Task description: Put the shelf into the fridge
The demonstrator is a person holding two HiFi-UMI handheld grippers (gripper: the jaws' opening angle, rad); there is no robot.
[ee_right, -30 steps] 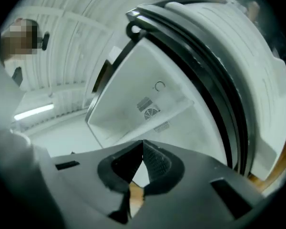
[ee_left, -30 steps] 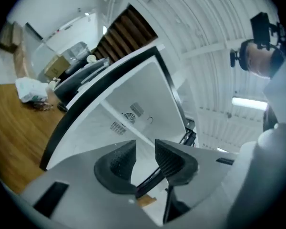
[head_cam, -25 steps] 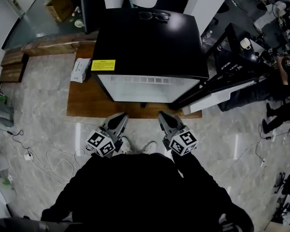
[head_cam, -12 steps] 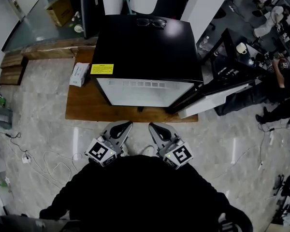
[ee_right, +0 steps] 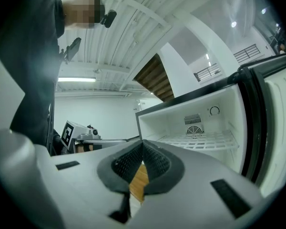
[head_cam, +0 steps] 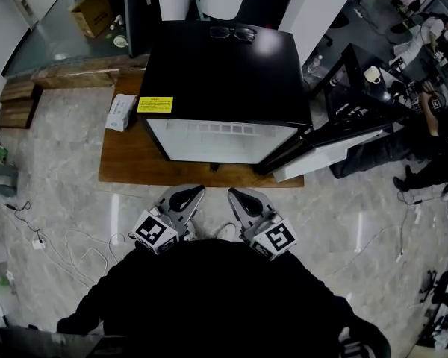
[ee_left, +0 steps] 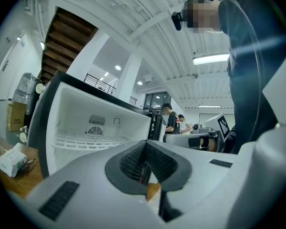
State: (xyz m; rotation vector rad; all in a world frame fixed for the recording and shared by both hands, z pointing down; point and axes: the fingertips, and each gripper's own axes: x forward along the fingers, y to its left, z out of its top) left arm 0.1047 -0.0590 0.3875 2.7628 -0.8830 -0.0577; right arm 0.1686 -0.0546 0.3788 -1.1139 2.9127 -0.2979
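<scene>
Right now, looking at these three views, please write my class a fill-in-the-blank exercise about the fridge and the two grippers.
1. The mini fridge stands with its door ___.
2. A white wire shelf sits ___ the fridge.
3. The left gripper and right gripper both have their jaws ___, holding nothing.
4. On top of the fridge lies a pair of ___.
Missing words: open; inside; shut; glasses.

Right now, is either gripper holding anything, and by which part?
Nothing is held. The left gripper and the right gripper are both shut with nothing between their jaws; the shelf lies inside the fridge, apart from both.
</scene>
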